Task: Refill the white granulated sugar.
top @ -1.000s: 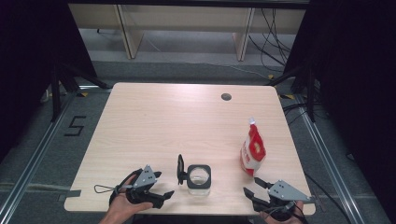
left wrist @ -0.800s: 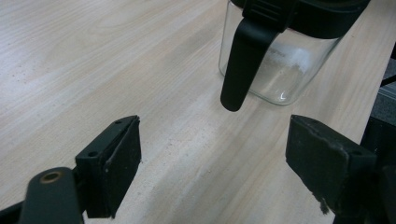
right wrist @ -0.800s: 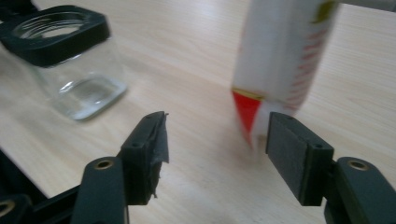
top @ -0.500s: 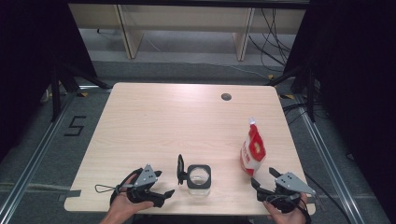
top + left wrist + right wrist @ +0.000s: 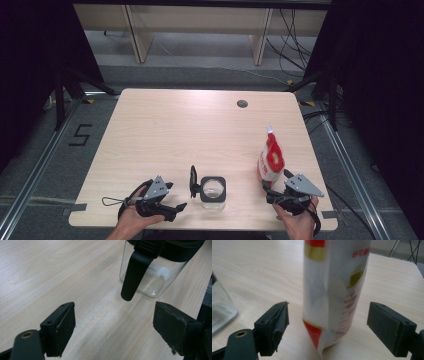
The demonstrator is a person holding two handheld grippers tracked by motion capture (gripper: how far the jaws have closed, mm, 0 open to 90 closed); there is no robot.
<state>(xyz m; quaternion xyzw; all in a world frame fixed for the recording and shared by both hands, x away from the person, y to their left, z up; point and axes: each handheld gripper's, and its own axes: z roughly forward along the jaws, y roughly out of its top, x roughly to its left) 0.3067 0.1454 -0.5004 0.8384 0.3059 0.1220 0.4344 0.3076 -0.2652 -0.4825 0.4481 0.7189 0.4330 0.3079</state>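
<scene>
Right gripper (image 5: 274,192), a black two-jaw tool held in the person's right hand (image 5: 296,220), is standing with its jaws spread wide; they have just been opening. In the right gripper view the red and white upright paper pouch (image 5: 334,290) is standing in the gap between the two pads (image 5: 277,326), and neither pad is pressing on it. From the high view, this pouch (image 5: 270,161) is sitting on the pale wooden table (image 5: 190,130) near its front right corner, just ahead of the right gripper.

Left of the pouch, near the front edge at the middle, a clear square glass jar with a black collar (image 5: 213,190) is resting on the table, its black lid (image 5: 193,180) hinged open and standing up at the jar's left side. In the left gripper view the jar (image 5: 152,275) is lying just beyond the jaws, a black tab (image 5: 133,275) hanging down its side.

Left gripper (image 5: 176,207), held in the left hand (image 5: 132,220), is lying low by the table's front edge, jaws spread with bare wood between them, pointing toward the jar.

A small dark round hole (image 5: 242,104) is showing near the table's far edge.
</scene>
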